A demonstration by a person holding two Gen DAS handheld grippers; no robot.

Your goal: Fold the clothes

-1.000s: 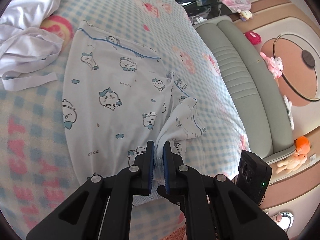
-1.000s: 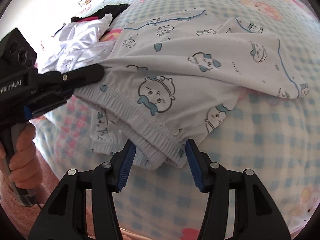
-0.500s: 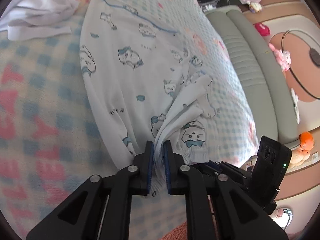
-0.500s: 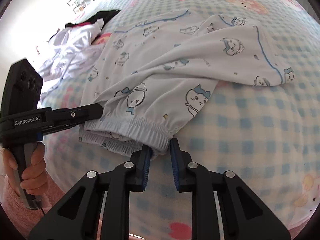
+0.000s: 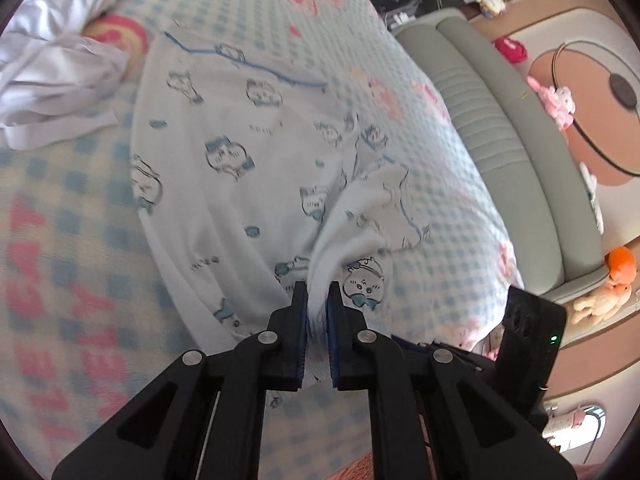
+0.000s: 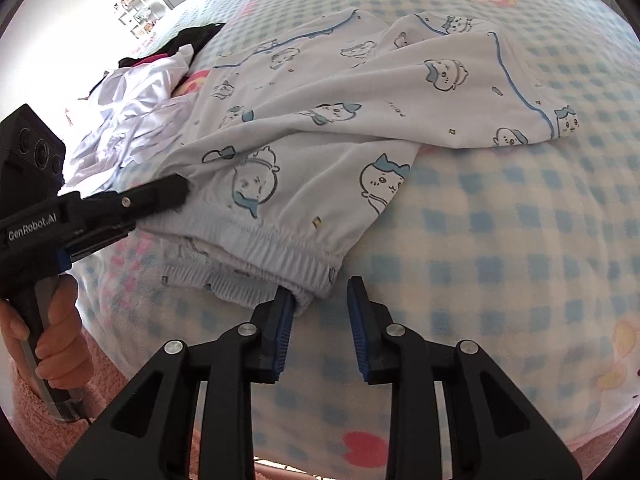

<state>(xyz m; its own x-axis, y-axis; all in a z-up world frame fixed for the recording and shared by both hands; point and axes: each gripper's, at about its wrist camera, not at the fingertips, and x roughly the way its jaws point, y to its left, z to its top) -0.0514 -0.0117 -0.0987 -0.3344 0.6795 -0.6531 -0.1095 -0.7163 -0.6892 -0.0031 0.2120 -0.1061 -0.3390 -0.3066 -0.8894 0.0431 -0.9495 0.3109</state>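
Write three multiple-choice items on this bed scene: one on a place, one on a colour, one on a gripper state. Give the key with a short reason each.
1. Where does the heap of white clothes lie relative to the printed shorts, in the right wrist view?
A. left of them
B. right of them
C. on top of them

2. What colour is the piping along the shorts' hem?
A. red
B. blue
C. black

3. How is the left gripper?
A. open above bare blanket
B. shut on the shorts' fabric
C. holding a toy

Key: 1 A, the heap sits on the shorts' left; 2 B, a blue line edges the hem; 3 B, white fabric is pinched between its pads.
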